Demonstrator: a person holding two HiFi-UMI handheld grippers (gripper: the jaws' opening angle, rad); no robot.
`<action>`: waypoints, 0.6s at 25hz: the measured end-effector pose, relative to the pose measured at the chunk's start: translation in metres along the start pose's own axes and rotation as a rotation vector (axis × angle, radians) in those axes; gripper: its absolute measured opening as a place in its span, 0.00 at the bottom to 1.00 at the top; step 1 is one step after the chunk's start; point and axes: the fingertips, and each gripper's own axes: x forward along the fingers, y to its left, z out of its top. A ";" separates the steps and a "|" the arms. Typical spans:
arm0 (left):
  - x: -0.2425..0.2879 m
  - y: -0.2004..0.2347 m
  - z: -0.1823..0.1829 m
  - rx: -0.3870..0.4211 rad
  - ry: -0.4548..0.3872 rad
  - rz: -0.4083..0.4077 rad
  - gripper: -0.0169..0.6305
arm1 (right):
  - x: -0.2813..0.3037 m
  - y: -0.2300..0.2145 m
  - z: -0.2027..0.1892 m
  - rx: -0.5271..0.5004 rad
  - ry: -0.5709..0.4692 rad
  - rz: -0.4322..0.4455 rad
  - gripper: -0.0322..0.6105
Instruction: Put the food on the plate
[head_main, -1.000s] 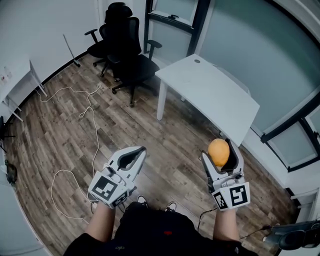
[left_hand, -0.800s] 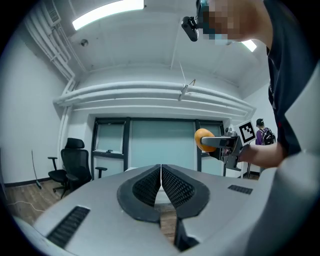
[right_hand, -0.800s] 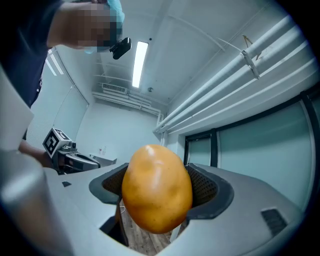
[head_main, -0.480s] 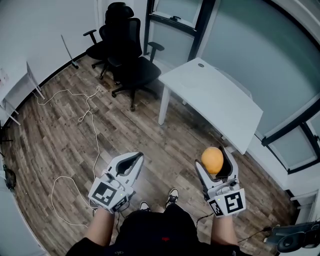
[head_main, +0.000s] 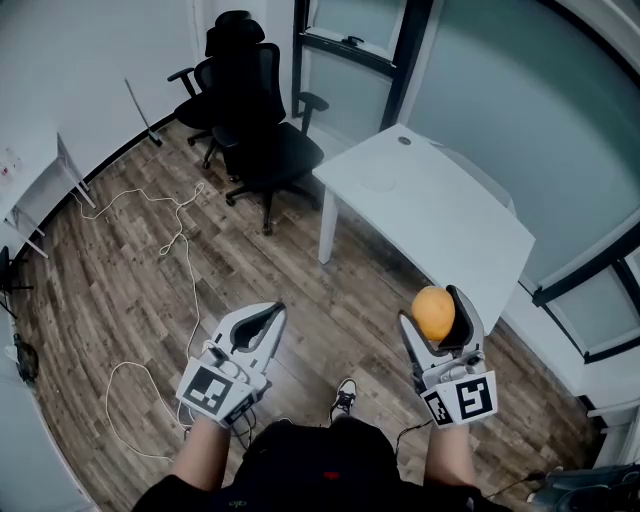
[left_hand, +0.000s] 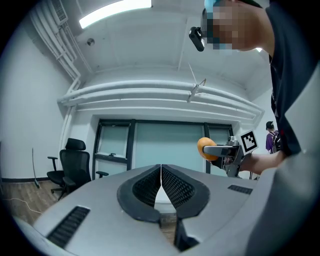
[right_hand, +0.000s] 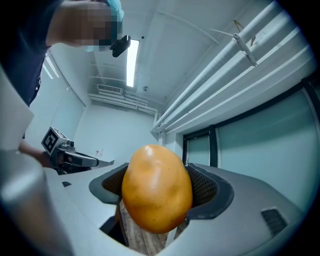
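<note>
An orange, egg-shaped piece of food (head_main: 434, 312) sits between the jaws of my right gripper (head_main: 437, 318), which is shut on it and held up over the wooden floor. In the right gripper view the orange food (right_hand: 156, 194) fills the middle, clamped by both dark pads. My left gripper (head_main: 260, 322) is held at the lower left with its jaws shut and empty; its pads (left_hand: 176, 188) meet at the tips. From the left gripper view the orange food (left_hand: 204, 148) shows at the right, held in the other gripper. No plate is visible in any view.
A white table (head_main: 430, 215) stands ahead, right of centre. Black office chairs (head_main: 255, 125) sit at the back left. A white cable (head_main: 185, 285) trails across the wooden floor (head_main: 120, 270). A glass wall with dark frames (head_main: 400, 60) runs behind. My feet (head_main: 342, 400) are below.
Both grippers stay held up with the food still clamped; the view has shifted slightly, and the right gripper moved a little left, then back right.
</note>
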 end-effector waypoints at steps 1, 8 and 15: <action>0.014 -0.002 0.002 0.006 -0.006 0.001 0.06 | 0.004 -0.014 -0.001 -0.002 -0.002 0.003 0.64; 0.105 -0.014 0.008 0.012 0.018 0.032 0.06 | 0.030 -0.105 -0.013 0.009 -0.014 0.036 0.64; 0.182 -0.037 0.002 0.023 0.034 0.029 0.06 | 0.036 -0.184 -0.031 0.025 -0.014 0.041 0.64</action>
